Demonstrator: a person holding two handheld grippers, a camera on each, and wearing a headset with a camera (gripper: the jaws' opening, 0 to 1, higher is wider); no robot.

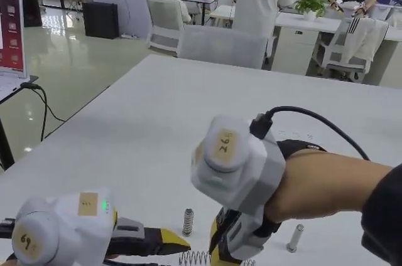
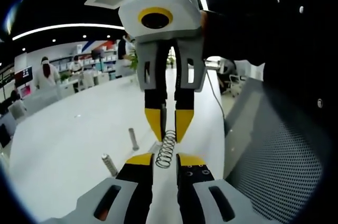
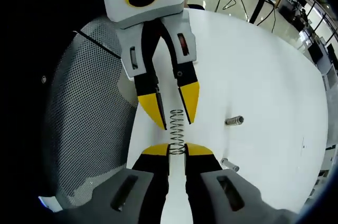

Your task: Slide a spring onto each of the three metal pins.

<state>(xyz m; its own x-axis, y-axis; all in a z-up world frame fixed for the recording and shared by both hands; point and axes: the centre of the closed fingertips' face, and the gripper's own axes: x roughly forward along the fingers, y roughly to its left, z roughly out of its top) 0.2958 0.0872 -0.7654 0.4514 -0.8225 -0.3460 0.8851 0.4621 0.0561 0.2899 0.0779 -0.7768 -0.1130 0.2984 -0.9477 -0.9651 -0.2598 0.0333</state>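
**Desk:** Give me counts. What is on the surface [image 1: 157, 122]?

**Me:** I count two springs and two pins. One pin already wears its spring. That sleeved pin [image 1: 188, 212] stands upright with the fitted spring [image 1: 188, 223] coiled round it. The bare pin [image 1: 294, 238] stands well apart from it, off to the right in the head view.

**Desk:** And the other spring?

**Me:** The loose spring [image 3: 177, 129] runs between my two grippers, which face each other tip to tip. It is just on my side of the sleeved pin, low over the surface.

**Desk:** What are the fingers doing?

**Me:** On the right gripper [image 3: 177, 150] the fingers are drawn nearly together and pinch one end of the loose spring. On the left gripper [image 2: 165, 159] the fingers sit a little apart around the other end. One coil seems to touch a yellow tip, but I cannot tell whether they actually press on it (the fisheye bends everything there).

**Desk:** Is either gripper touching a pin?

**Me:** No, both pins stand apart from the fingers, off to one side in each gripper view.
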